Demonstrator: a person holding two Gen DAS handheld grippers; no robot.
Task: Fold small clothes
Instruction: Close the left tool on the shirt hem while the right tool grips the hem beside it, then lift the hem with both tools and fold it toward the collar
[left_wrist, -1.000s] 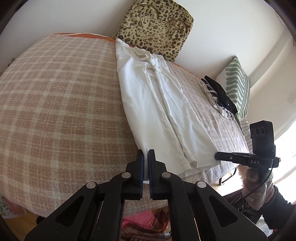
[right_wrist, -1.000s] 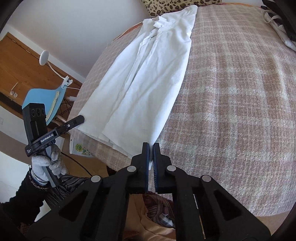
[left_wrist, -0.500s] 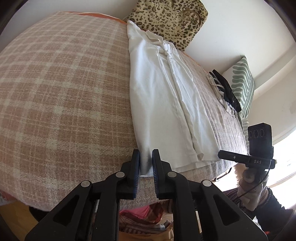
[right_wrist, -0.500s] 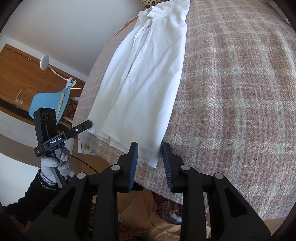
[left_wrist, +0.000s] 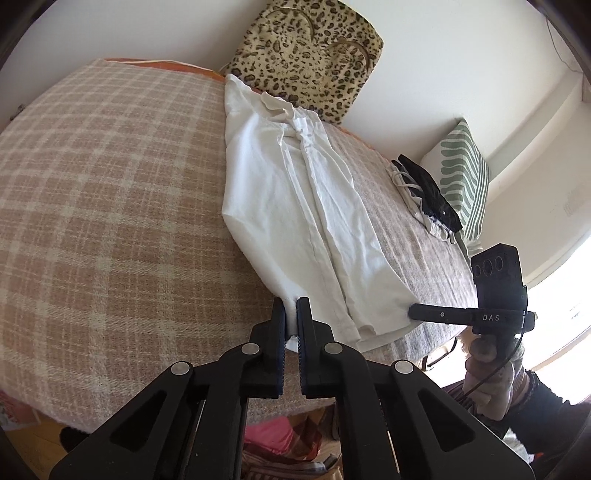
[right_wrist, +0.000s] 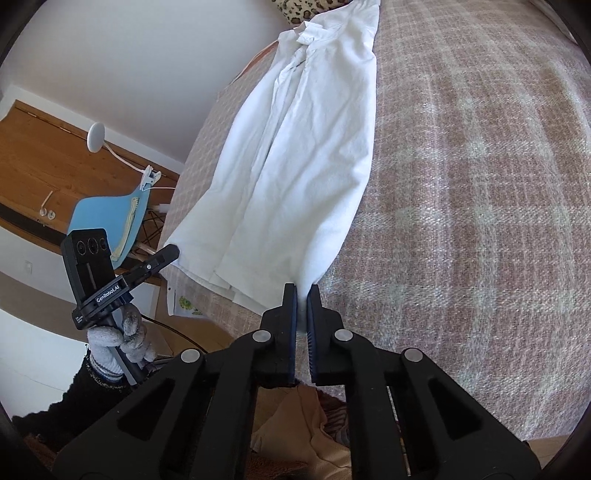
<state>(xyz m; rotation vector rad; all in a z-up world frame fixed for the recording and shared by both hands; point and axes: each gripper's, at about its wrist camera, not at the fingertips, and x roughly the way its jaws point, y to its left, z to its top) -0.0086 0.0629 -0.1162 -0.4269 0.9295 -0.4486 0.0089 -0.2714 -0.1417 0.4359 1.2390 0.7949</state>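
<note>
A white button-up shirt (left_wrist: 288, 192) lies lengthwise on the plaid bed, collar at the far end and hem at the near edge. My left gripper (left_wrist: 291, 306) has its jaws closing on the hem's left corner, with cloth pinched between the pads. In the right wrist view the same shirt (right_wrist: 314, 147) runs away from my right gripper (right_wrist: 301, 291), whose jaws are closing on the hem's right corner. Each view shows the other gripper at the opposite hem corner: the right gripper (left_wrist: 413, 314) and the left gripper (right_wrist: 173, 253), both held by gloved hands.
The pink plaid blanket (left_wrist: 92, 203) covers the bed. A leopard-print bag (left_wrist: 306, 55) leans on the wall behind the collar. Black and white garments (left_wrist: 424, 195) and a green striped pillow (left_wrist: 461, 181) lie to the right. A blue chair (right_wrist: 107, 218) stands beside the bed.
Both grippers opened astride the shirt's hem corners half a second ago and have now shut on the cloth. The hands have barely moved.
</note>
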